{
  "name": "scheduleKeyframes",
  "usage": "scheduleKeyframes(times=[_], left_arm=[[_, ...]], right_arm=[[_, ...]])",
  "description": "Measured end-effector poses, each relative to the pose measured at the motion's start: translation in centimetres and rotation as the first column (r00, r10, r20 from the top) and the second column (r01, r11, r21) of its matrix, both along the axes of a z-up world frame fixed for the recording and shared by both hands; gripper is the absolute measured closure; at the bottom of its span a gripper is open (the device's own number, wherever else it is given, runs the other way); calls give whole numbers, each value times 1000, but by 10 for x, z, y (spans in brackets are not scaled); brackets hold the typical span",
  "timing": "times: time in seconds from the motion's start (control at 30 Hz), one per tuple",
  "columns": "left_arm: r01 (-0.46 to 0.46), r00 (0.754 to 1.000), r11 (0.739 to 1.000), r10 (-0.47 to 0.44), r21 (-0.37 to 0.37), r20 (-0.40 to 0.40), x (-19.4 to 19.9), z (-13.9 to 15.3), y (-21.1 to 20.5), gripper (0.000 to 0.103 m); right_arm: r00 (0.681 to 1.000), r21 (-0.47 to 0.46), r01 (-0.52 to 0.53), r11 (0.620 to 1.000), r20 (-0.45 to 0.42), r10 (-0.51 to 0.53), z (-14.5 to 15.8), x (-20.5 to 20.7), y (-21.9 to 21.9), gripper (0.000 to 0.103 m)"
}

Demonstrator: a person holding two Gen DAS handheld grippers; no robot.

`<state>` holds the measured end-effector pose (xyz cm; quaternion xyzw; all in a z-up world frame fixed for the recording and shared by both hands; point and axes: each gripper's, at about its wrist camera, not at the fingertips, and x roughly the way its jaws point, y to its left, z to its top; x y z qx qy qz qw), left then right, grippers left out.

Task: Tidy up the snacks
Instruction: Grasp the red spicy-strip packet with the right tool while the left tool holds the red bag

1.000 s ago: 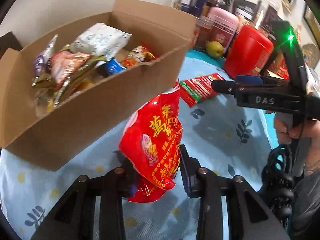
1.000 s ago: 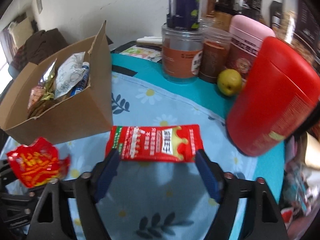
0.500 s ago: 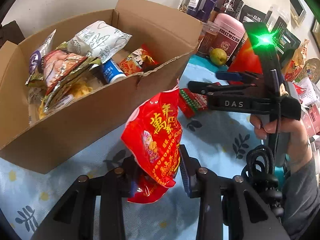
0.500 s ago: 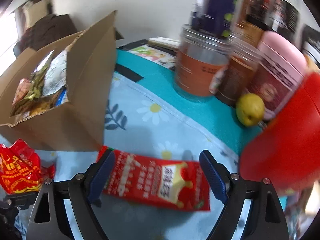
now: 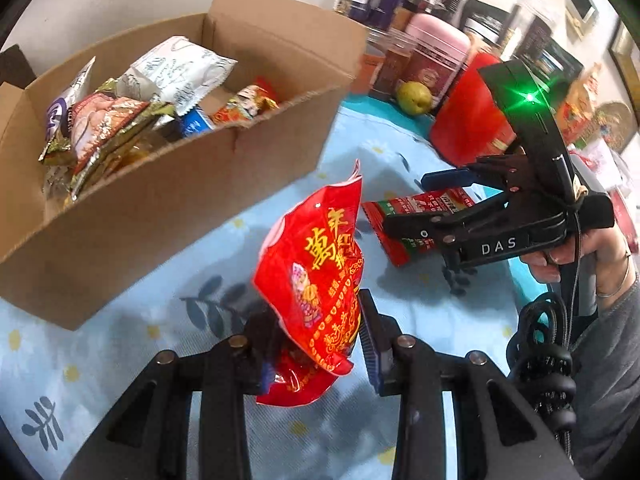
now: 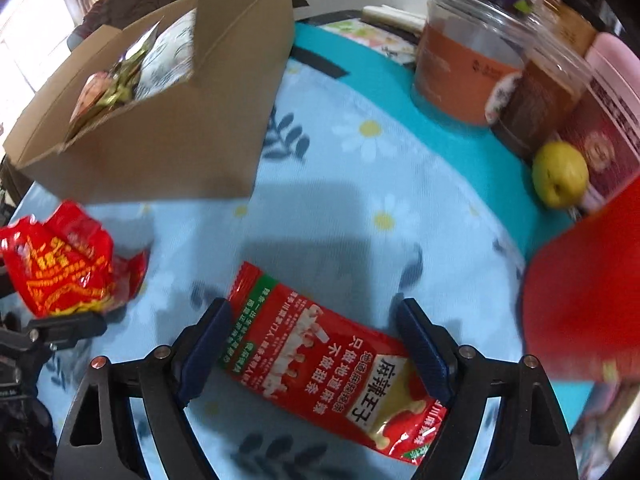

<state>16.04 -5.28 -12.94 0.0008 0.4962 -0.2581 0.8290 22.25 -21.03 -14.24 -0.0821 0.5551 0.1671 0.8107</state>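
Note:
My left gripper [image 5: 316, 336] is shut on a crumpled red snack bag with yellow writing [image 5: 316, 272], held above the cloth in front of the cardboard box [image 5: 192, 196]; the bag also shows in the right wrist view [image 6: 64, 268]. The box [image 6: 168, 132] holds several snack packets [image 5: 132, 96]. My right gripper [image 6: 312, 344] is open, its fingers straddling a flat red and green snack packet [image 6: 328, 376] that lies on the cloth. The right gripper [image 5: 444, 208] shows in the left wrist view over that packet [image 5: 416, 216].
A light blue flowered cloth [image 6: 360, 208] covers the table. A big red canister [image 5: 468, 120], a pink-lidded jar [image 5: 436, 52], an orange jar [image 6: 460, 68], a yellow-green fruit [image 6: 560, 174] and dark jars stand at the back right.
The right gripper has come down and forward over the flat red packet, which now lies between its fingers. The left gripper still holds the red bag, shifted slightly away from the box.

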Motion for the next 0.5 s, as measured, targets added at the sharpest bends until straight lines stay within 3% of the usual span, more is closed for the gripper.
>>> scheduleKeyframes(times=[0.33,0.5], left_arm=[[65,998,998,-65,6,-24,-45,4,6,69],[82,996,997,-83,-3,-28,-74,9,15,69]], right_arm=[[977,-31,209,977,-30,-210,2,-82,0,18],[966,-6,249,968,-75,-249,7,-122,8,18]])
